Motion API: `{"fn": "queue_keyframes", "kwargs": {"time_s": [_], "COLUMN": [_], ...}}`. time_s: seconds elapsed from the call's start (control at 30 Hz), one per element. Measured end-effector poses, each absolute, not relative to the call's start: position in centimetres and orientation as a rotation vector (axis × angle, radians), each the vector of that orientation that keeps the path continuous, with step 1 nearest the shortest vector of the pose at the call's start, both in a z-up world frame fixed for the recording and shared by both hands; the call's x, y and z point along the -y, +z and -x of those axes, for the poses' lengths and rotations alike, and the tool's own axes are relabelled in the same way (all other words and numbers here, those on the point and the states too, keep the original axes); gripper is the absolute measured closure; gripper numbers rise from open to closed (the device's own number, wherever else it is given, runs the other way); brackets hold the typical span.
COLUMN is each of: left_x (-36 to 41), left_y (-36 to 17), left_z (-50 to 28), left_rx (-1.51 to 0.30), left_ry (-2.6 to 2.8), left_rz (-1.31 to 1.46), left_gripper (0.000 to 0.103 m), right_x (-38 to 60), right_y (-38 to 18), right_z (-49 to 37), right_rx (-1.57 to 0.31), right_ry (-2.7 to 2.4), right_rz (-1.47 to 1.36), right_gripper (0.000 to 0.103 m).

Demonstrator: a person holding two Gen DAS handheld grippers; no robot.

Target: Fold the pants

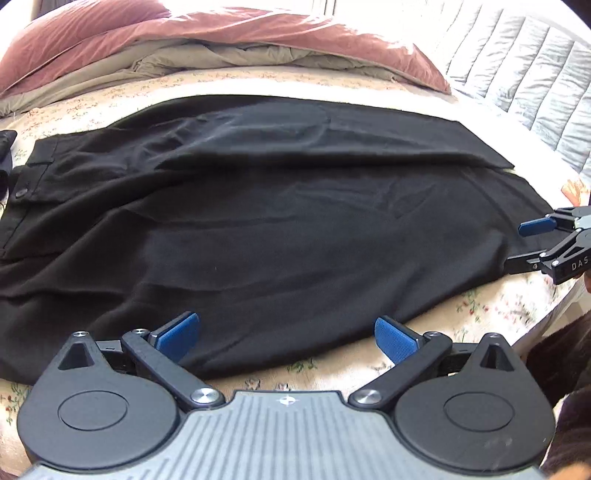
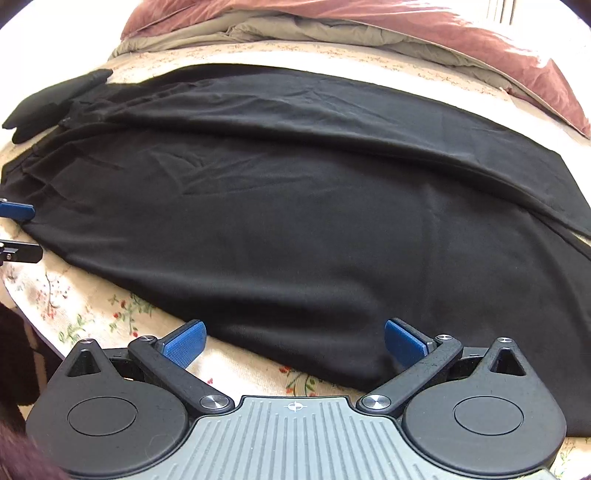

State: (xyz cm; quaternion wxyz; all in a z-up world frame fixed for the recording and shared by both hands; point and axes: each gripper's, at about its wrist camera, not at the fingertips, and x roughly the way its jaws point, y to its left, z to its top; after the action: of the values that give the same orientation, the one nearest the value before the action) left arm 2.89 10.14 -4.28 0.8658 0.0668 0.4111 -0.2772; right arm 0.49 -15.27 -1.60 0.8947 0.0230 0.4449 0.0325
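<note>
On the floral bedsheet (image 1: 476, 306), per the left wrist view, black pants (image 1: 258, 221) are lying spread flat w/ one leg folded over the other, waistband at left, hems at right, prob. so the next fold runs lengthwise. Left gripper (image 1: 287, 339) is hovering released at the near edge, blue pads (image 1: 181, 336) straddling the cloth edge but gripping nothing, likely lining up a pinch. Right gripper (image 1: 524, 245) is showing at far right by the hem end, jaws apart. Rust duvet (image 1: 221, 33) is bunched behind, out of the way. Right wrist view: right gripper (image 2: 295, 341) is likewise sitting open over the near edge of the pants (image 2: 295, 221), holding nothing; left gripper (image 2: 18, 232) is peeking in at left, spread too.
</note>
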Motion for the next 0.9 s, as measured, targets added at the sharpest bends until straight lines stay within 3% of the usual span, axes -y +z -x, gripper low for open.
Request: {"fn": "queue_keyframes", "kwargs": {"time_s": [0.27,0.57,0.9], "left_x": [-9.8,-11.2,-12.7], "left_y": [0.4,-1.5,-0.3], "left_z": [-9.1,-14.1,-17.4], "left_rx": [-0.797,-0.818,-0.814], "left_ry": [-0.45,-0.211,-0.097], "left_rz": [-0.017,0.123,0.217], "left_gripper": [0.0,0.0,0.0], "right_x": [15.9,13.2,7.3], "right_y": [3.5,5.4,6.7], "right_z": [-4.9,-10.4,-20.9], "right_rx": [-0.856,-0.862,-0.856], "right_ry": [0.015,0.093,0.232], "right_rz": [0.0,0.033,0.099], "right_gripper": [0.0,0.0,0.0]}}
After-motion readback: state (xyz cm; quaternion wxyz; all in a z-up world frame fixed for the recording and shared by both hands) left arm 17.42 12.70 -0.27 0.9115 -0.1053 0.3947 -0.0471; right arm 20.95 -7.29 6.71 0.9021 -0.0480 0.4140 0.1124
